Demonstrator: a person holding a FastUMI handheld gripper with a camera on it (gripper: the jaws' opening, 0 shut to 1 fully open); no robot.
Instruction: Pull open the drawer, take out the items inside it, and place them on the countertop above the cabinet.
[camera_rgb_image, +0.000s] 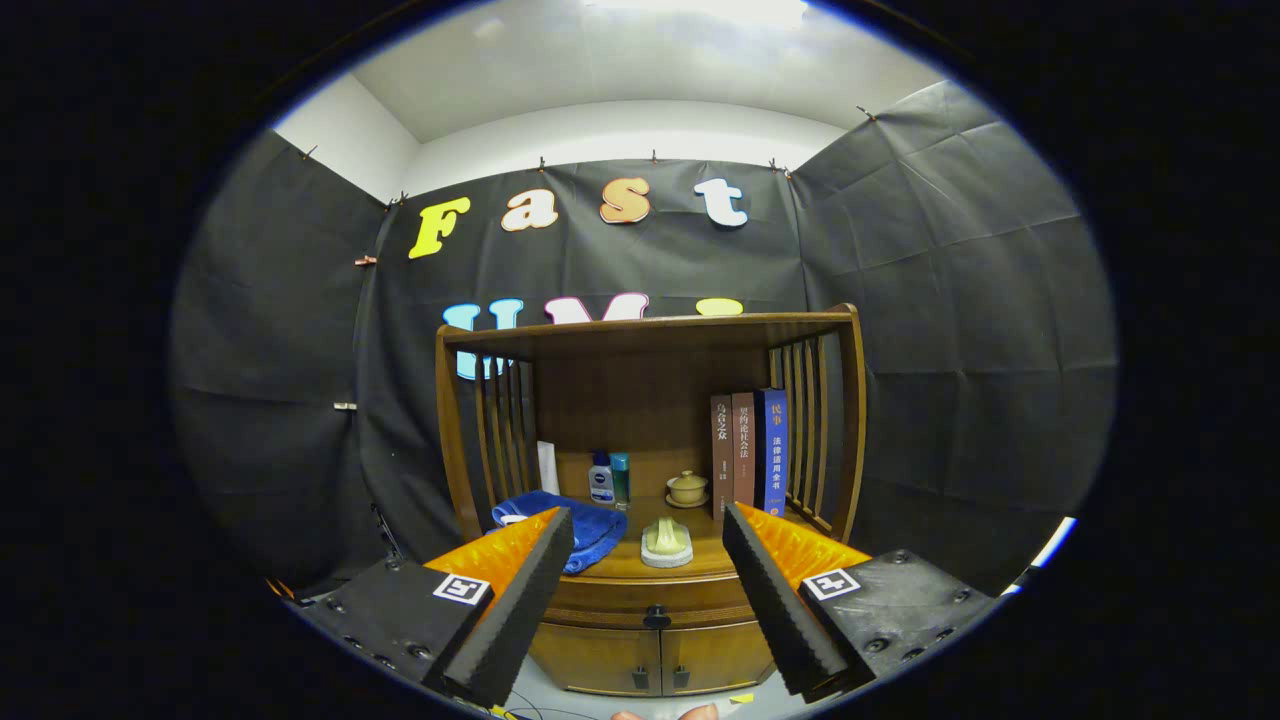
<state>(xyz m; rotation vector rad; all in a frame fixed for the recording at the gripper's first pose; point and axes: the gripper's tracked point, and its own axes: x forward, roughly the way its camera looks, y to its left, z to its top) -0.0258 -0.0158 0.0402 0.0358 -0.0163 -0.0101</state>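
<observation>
Gripper (648, 560) spread wide, holding nothing. Drawer (650, 598) is closed, dead ahead at 12 o'clock between the fingers, its long axis running 9-to-3 across them, dark knob (655, 617) centred. Curved glossy wood front under the cabinet countertop (700, 560) – a blue towel (590, 525) and a pale, maybe ceramic, piece (666, 543) sit on top. Drawer contents hidden.
</observation>
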